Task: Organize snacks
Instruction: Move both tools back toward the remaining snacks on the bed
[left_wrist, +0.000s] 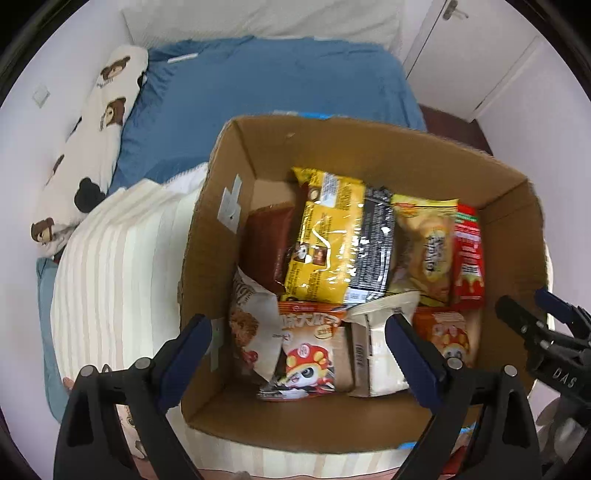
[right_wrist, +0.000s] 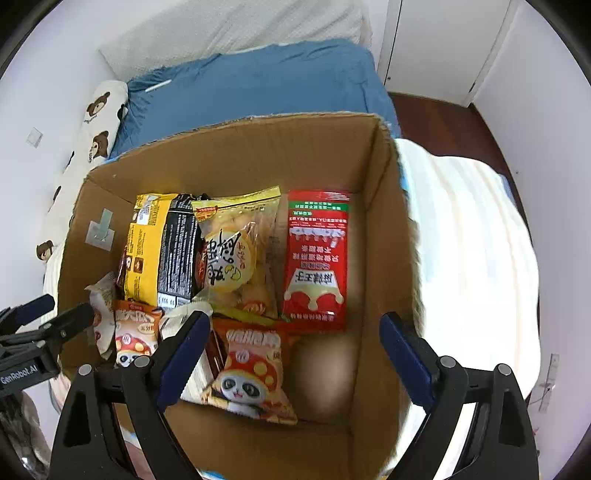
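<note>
Snacks fill the cardboard box (left_wrist: 221, 206), which sits on a striped cover (left_wrist: 122, 266) on the bed. Contents noted: a yellow-and-black packet (left_wrist: 332, 236) lying over a brown packet (left_wrist: 273, 243), a clear bun bag (right_wrist: 236, 254), a red sachet (right_wrist: 317, 258) and two orange panda-print packs (right_wrist: 251, 373) (left_wrist: 310, 350) near the front wall. Bare cardboard shows at the front right corner of the floor.

Left gripper (left_wrist: 301, 354) and right gripper (right_wrist: 295, 350) both point steeply down over the front half of the box, jaws spread wide, nothing between the pads. Each gripper sees the other at the box rim.

Judgement: packets appear placed, and both tools are free. To do the step well, lift clear without catching the box walls or snagging loose wrapper edges, particularly the white pack (left_wrist: 380, 354) just beneath the left gripper's right finger. Further items would best go into the vacant front right corner, directly below the right gripper.
</note>
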